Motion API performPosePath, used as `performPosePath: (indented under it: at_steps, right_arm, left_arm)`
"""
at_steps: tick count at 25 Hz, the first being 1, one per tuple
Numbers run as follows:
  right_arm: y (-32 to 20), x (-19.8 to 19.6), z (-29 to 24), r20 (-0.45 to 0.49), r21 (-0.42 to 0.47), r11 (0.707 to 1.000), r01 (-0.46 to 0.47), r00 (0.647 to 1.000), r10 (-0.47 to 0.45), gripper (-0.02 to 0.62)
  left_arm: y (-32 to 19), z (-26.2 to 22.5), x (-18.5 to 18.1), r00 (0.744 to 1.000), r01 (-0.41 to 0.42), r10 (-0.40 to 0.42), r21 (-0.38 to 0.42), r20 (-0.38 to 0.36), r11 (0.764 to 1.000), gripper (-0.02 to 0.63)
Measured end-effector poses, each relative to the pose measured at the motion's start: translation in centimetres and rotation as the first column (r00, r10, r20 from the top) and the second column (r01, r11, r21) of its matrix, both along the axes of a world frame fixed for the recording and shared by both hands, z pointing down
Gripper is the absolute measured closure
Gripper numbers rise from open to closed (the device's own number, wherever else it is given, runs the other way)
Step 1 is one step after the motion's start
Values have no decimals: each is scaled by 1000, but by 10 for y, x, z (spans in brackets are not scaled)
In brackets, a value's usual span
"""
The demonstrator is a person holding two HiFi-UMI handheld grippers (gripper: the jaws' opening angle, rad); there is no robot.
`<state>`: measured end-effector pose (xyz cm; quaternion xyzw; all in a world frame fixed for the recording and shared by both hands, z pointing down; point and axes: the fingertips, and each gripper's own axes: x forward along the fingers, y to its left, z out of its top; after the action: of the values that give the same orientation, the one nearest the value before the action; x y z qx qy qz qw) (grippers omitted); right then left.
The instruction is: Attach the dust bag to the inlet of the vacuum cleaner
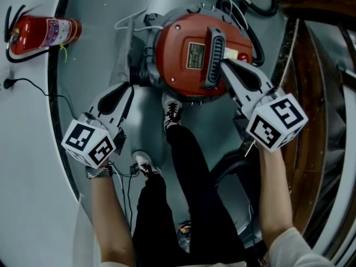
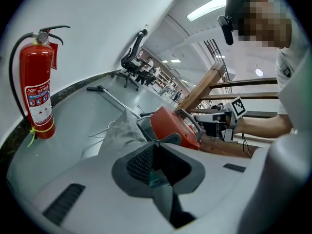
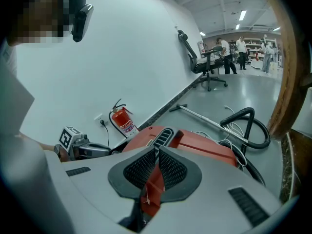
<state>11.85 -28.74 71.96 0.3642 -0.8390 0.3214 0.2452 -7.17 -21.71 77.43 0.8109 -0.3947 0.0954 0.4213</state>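
Dust bag, a limp pale grey sack, lies on the floor just beyond the tips of the left gripper. Its long axis runs straight on away from those fingers, along the near flank of the red vacuum cleaner. The left gripper is much the nearer to the bag. The right gripper reaches in from the opposite side, its fingers at the grey carrying handle on top of the machine and well apart from the bag. Both pairs of fingers are drawn together at the tips. The left gripper view does not show whether a fold of bag is caught between them. The inlet probably sits in the dark fitting between the left fingertips and the red body, so the bag's mouth likely has to be turned toward it.
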Motion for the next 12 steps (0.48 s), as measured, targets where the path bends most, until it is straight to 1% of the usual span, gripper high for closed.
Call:
performPosePath:
  at_steps: [3,8,12]
  right_arm:
    - [0,0,-1,1,0,1000,-2,1000,2,563]
    - [0,-1,0,-3,3,1000,11,1000,-11,563]
    - [0,-1,-1,-7,3,1000,14,1000,-14,563]
  left_arm:
    - [0,0,2,1000,-13,13,1,-6,1000,575]
    - [1,1,9,997,-79,79,9,24,997,574]
    - [3,1,12,995,-100,100,6,16,995,574]
